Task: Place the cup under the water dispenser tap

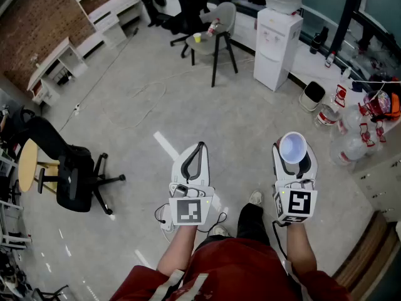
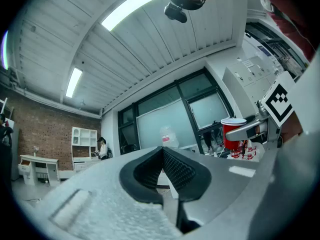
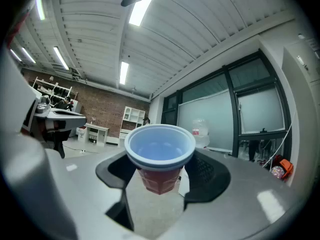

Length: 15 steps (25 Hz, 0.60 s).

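**Head view with both gripper views, read from my remote station, nearest first.**

**Right gripper** [image 1: 292, 152]: the jaws are spread wide and pressed on either side of the cup [image 1: 292, 147]. It is a red cup with a pale inside, held upright just below its rim, mouth up. In the right gripper view the cup [image 3: 160, 156] fills the gap between the pads.

**Left gripper** [image 1: 200, 147]: it sits at nine o'clock of the right one and well apart from it. Its jaws are closed together with nothing between them.

**Pose:** both forearms reach forward side by side from the body. Each gripper is roughly level and aimed at twelve o'clock.

**Middle distance:** grey floor [image 1: 238, 111] lies beyond the grippers.

**Farthest:** the white water dispenser [image 1: 276, 46], bottle on top, stands against the window wall at about twelve o'clock from the cup. A grey chair [image 1: 219, 24] sits at its nine o'clock.

**Progress, as I judge it:** the cup is in hand, which is the first part of the task. Crossing the floor and setting the cup down under the tap are left to do. I cannot make out the tap itself at this range.
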Each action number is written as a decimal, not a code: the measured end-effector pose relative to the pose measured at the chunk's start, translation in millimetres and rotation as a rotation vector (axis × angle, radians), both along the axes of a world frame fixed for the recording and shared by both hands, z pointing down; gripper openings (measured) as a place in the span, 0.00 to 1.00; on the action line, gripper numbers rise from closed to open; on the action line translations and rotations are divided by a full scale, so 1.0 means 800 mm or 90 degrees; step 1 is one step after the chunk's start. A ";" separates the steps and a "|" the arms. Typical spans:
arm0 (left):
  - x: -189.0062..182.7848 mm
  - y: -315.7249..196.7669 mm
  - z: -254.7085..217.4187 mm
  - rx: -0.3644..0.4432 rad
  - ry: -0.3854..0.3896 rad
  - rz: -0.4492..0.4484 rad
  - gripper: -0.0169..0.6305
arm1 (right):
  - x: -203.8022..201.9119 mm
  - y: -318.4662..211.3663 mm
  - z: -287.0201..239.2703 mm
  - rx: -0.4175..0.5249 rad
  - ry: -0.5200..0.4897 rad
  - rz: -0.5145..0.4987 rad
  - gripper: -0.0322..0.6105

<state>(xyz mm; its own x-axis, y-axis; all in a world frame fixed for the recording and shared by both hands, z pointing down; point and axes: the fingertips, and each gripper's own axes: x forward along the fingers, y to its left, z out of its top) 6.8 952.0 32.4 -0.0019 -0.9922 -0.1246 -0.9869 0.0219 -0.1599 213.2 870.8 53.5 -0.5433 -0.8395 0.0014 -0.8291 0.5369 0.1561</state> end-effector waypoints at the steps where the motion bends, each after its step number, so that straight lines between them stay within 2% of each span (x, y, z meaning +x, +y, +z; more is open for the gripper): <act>1: 0.001 -0.008 0.002 0.000 -0.002 0.002 0.02 | 0.000 -0.007 0.002 -0.002 0.000 0.000 0.51; 10: 0.015 -0.105 0.023 -0.015 -0.005 0.028 0.02 | 0.005 -0.086 0.027 -0.010 0.018 0.010 0.51; 15: 0.035 -0.178 0.035 -0.030 -0.001 0.048 0.02 | 0.023 -0.146 0.046 -0.035 0.018 0.020 0.51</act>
<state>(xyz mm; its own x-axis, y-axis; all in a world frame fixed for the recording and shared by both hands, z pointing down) 34.7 809.6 60.2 0.0727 -0.9943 -0.0774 -0.9852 -0.0596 -0.1607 231.4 753.9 90.2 -0.5152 -0.8547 0.0639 -0.8416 0.5185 0.1508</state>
